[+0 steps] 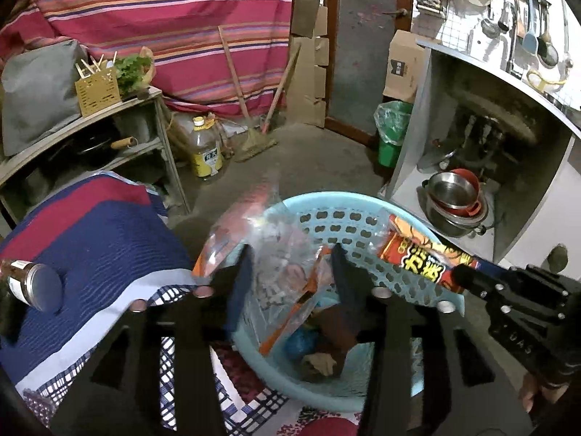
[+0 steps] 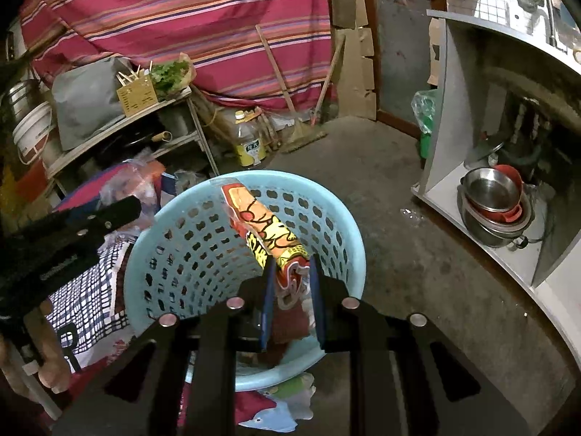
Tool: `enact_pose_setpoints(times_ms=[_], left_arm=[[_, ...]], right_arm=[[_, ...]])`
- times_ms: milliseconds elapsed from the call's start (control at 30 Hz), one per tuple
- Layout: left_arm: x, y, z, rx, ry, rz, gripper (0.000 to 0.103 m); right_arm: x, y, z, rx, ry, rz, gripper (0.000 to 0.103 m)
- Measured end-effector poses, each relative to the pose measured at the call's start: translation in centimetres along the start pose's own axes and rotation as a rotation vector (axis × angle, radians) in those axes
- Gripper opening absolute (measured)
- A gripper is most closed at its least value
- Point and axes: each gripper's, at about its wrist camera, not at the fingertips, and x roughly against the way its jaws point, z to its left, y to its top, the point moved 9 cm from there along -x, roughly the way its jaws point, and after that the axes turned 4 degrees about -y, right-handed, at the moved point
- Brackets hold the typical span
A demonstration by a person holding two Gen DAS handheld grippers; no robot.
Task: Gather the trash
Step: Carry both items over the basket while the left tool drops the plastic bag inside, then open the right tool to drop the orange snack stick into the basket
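Striped red cloth hangs across the back wall, concrete floor below it. Bed cover, blue and red, fills the left of the left wrist view with a metal-lidded jar lying on it. Light blue perforated basket sits at the bed's edge, some trash already in its bottom. Open cabinet on the right holds stacked steel bowls. Green bin with a plastic liner stands by the doorway; yellow-labelled oil bottle sits on the floor near the shelf.

Left hand-held gripper is over the basket with jaws parted; a clear plastic bag with orange edging lies between them, blurred, pads not pressing on it. Right hand-held gripper is clenched on the end of a red and yellow snack wrapper, which sticks up over the basket's opening.
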Motion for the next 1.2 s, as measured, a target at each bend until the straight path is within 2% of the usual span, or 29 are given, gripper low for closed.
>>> enact_pose_setpoints(times_ms=[33,200,267,333,633,833,900,1000,1100,1167,1200], left_arm=[[0.2,0.0,0.1,0.001,0.002,-0.005,0.055],[0.6,-0.1,0.9,0.02,-0.003,-0.002,0.059],[0.9,-0.3,1.3,0.028,-0.007,0.0,0.066],[1.2,-0.6,1.5,0.032,-0.013,-0.002,0.078],[2.5,-2.4,4.1,0.051,0.032,-0.003,0.079],[5.0,-3.4,8.5,0.09,0.135,-0.027,0.079],[6.2,-3.7,9.7,0.092,0.177,-0.041,0.083],[9.0,-4.5,11.8,0.1,0.237,-0.071,0.089],[12.3,-5.9,14.5,0.112,0.312,-0.093,0.092],[14.3,-7.0,16.7,0.13,0.351,-0.094,0.093],[15.2,-7.6,17.8,0.138,0.372,-0.093,0.093]], right_arm=[[-0.2,-0.1,0.0,0.001,-0.001,0.003,0.019],[-0.5,-0.3,0.4,0.012,-0.001,0.012,0.019],[-0.7,-0.4,0.6,0.017,-0.001,0.017,0.019],[-0.7,-0.5,0.9,0.022,-0.001,0.02,0.019],[-0.7,-0.5,1.3,0.044,-0.003,0.019,0.019],[-1.1,-0.5,1.8,0.047,-0.003,0.032,0.02],[-1.4,-0.6,2.2,0.042,0.004,0.043,0.02],[-1.8,-0.5,3.4,0.049,0.011,0.046,0.025],[-2.1,-0.1,4.3,0.063,0.003,0.036,0.035],[-2.1,0.2,5.1,0.08,-0.019,0.021,0.056],[-2.0,0.3,5.4,0.087,-0.026,0.013,0.057]])
